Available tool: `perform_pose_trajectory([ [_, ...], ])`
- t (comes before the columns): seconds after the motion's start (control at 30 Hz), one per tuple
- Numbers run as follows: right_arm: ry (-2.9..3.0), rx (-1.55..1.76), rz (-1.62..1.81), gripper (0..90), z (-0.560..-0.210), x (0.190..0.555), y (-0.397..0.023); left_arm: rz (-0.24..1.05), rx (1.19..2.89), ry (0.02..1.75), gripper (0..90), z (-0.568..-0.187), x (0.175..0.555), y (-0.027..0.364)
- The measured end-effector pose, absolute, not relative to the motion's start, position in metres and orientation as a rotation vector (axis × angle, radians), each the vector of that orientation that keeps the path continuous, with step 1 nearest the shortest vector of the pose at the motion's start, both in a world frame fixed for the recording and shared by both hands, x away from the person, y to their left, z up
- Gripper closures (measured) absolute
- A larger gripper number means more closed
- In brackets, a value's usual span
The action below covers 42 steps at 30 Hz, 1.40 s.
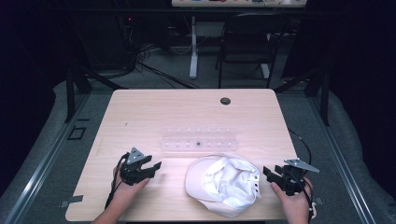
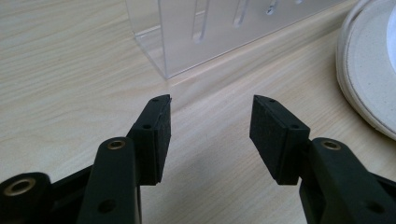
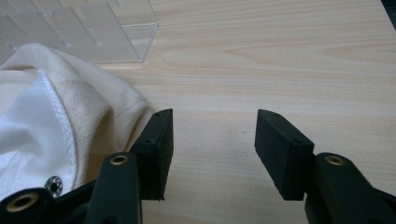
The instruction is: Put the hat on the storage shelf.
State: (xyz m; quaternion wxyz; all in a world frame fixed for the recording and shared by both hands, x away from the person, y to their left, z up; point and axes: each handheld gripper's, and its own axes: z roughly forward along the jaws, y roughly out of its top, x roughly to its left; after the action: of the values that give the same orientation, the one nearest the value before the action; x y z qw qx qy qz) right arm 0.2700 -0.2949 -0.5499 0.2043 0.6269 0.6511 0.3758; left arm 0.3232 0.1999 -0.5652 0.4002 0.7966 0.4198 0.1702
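A white cap point(image 1: 225, 184) lies upside down on the wooden table point(image 1: 154, 112), near the front edge, brim toward the left. Behind it stands a clear acrylic rack point(image 1: 198, 139) with slots. My left gripper point(image 1: 158, 169) rests on the table left of the cap, open, with nothing between its jaws. Its own view shows the gripper point(image 2: 211, 125) facing the rack's corner point(image 2: 187, 32), with the cap's brim point(image 2: 369, 70) at the right. My right gripper point(image 1: 267, 173) sits open just right of the cap; in its own view point(image 3: 214, 140) the cap's cloth point(image 3: 60, 121) lies beside its left jaw.
A round cable hole point(image 1: 225, 101) sits in the table near the far edge. A dark chair point(image 1: 245, 42) and a white desk leg point(image 1: 193, 46) stand beyond the table. Bare wood stretches across the table's back half and far left.
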Motion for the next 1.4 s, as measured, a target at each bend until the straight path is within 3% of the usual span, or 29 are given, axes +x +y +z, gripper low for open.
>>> perform_pose_trajectory([
  [0.7, 2.002, 1.889, 0.969, 53.9, -0.517, 0.279, -0.299, 0.465, 2.014, 1.060, 45.3, -0.566, 0.325, 0.201],
  [0.87, 2.011, 1.916, 0.993, 54.4, -0.514, 0.275, -0.297, 0.420, 1.986, 1.085, 45.7, -0.563, 0.325, 0.204],
  [1.03, 2.038, 1.942, 1.013, 54.4, -0.506, 0.273, -0.293, 0.420, 2.006, 1.095, 56.0, -0.559, 0.322, 0.204],
  [1.13, 2.056, 1.947, 1.025, 54.4, -0.500, 0.273, -0.291, 0.419, 2.014, 1.097, 57.3, -0.559, 0.322, 0.204],
  [1.4, 2.128, 1.968, 1.012, 53.9, -0.496, 0.277, -0.292, 0.437, 2.014, 1.115, 51.0, -0.563, 0.324, 0.205],
])
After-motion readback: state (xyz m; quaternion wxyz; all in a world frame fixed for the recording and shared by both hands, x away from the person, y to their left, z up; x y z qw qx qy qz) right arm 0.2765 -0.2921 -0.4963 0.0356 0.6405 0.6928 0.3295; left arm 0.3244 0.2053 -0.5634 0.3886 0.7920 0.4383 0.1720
